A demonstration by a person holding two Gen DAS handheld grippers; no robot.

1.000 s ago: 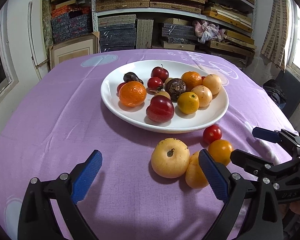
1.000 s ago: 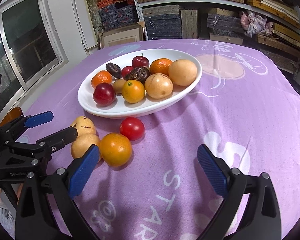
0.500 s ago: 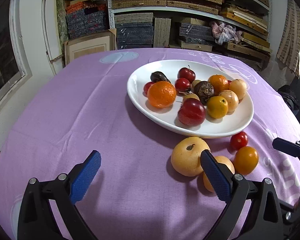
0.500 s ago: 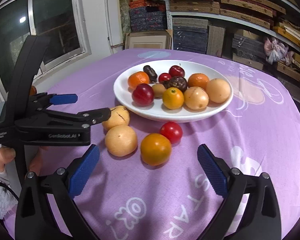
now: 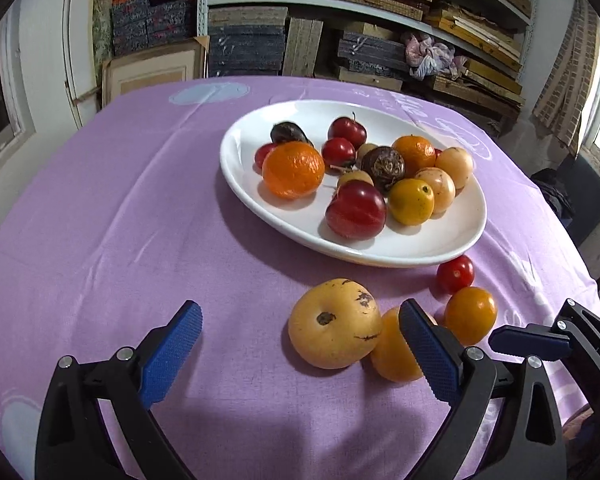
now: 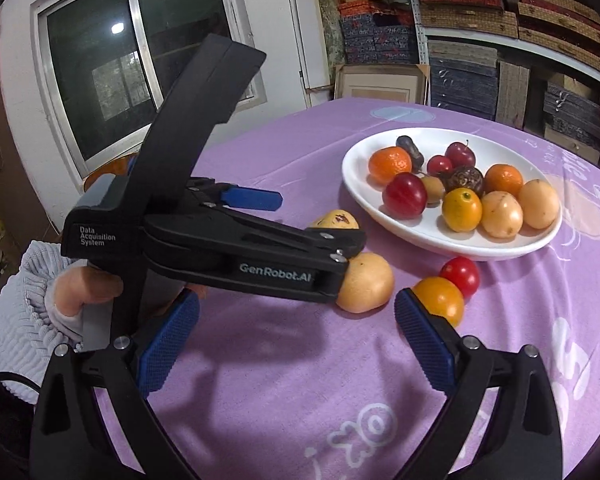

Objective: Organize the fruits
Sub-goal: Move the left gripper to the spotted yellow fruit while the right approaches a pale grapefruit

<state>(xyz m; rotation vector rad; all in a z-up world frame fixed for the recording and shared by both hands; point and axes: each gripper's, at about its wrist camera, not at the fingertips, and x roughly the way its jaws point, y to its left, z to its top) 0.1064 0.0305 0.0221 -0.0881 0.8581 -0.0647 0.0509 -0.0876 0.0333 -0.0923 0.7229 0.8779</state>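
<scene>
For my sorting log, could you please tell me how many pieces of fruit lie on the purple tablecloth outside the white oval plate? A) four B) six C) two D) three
A: four lie off the white oval plate: a blemished yellow apple-like fruit, a yellow-orange fruit touching it, an orange round fruit and a small red tomato-like fruit.
</scene>
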